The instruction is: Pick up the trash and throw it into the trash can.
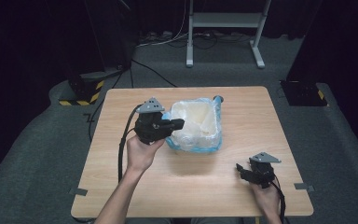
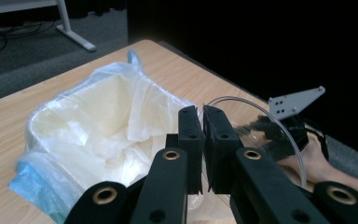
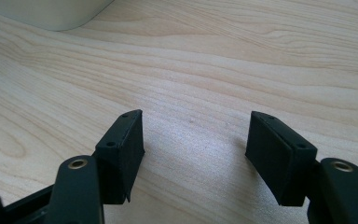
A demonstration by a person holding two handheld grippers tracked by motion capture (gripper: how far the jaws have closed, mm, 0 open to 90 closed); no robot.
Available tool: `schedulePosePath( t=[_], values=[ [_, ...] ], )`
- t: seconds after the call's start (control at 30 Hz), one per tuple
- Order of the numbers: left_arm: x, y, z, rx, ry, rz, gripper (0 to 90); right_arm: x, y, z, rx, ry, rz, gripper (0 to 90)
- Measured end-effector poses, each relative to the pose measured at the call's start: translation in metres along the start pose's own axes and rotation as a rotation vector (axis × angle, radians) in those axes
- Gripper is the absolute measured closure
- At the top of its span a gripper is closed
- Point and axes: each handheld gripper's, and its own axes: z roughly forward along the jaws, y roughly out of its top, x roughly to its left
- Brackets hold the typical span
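A white bin (image 1: 213, 122) lined with a pale plastic bag (image 2: 98, 116) with blue edges stands in the middle of the wooden table (image 1: 247, 112). My left gripper (image 1: 181, 124) is held over the bin's left rim and points right. In the left gripper view its jaws (image 2: 202, 112) are shut on the thin wall of a clear plastic cup (image 2: 249, 128), which curves off to the right above the bag. My right gripper (image 1: 239, 169) rests low at the table's front right. Its jaws (image 3: 196, 135) are open over bare wood.
The bin's pale base (image 3: 51, 11) lies ahead and left of the right gripper. Beyond the table, a white metal stand (image 1: 223, 21) and cables sit on the grey floor. A dark base with yellow-black tape (image 1: 86, 91) stands by the table's far left corner.
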Motion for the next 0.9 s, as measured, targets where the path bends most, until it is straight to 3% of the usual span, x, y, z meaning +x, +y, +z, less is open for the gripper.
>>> schedulePosePath(
  t=[0.4, 0.9],
  values=[
    [0.008, 0.015, 0.008, 0.017, 0.027, 0.006, 86.1, 0.000, 0.000, 0.000, 0.000, 0.000, 0.000, 36.0],
    [0.020, 0.028, 0.017, -0.003, 0.061, -0.014, 86.1, 0.000, 0.000, 0.000, 0.000, 0.000, 0.000, 36.0]
  ],
)
